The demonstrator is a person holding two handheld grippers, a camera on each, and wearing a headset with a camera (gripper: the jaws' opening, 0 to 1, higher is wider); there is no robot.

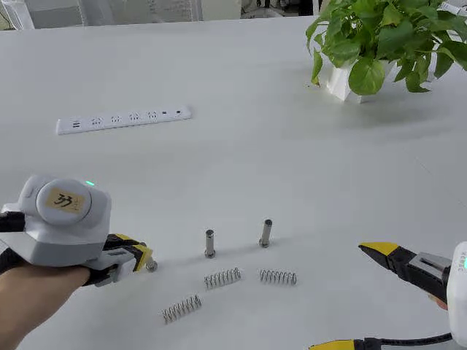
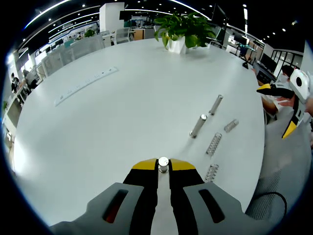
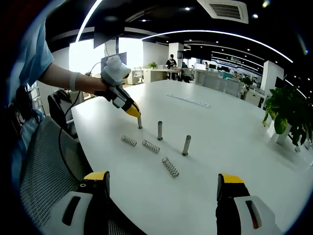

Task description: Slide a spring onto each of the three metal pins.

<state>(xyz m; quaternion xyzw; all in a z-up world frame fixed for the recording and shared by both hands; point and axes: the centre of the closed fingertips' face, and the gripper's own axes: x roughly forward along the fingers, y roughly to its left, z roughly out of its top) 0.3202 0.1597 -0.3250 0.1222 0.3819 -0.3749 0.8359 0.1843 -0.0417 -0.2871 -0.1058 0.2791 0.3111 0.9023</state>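
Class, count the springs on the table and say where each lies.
3: the left spring lies nearest the camera; middle spring lies before the middle pin; right spring lies before the right pin. None looks hidden.

Shaft of 1 pin [image 2: 163, 163] hidden between left claw [image 2: 164, 169] tips.

Bright, even overhead light nearly washes out the white table [image 1: 241, 146] in the head view. Faint soft shadows sit beside the standing pins [image 1: 210, 243], and a wider one lies under the plant [image 1: 387, 36] at upper right. Both gripper views bow strongly at the edges. In the right gripper view the ceiling light strips [image 3: 220, 34] curve into arcs, and a window [image 3: 93, 54] glares at upper left.
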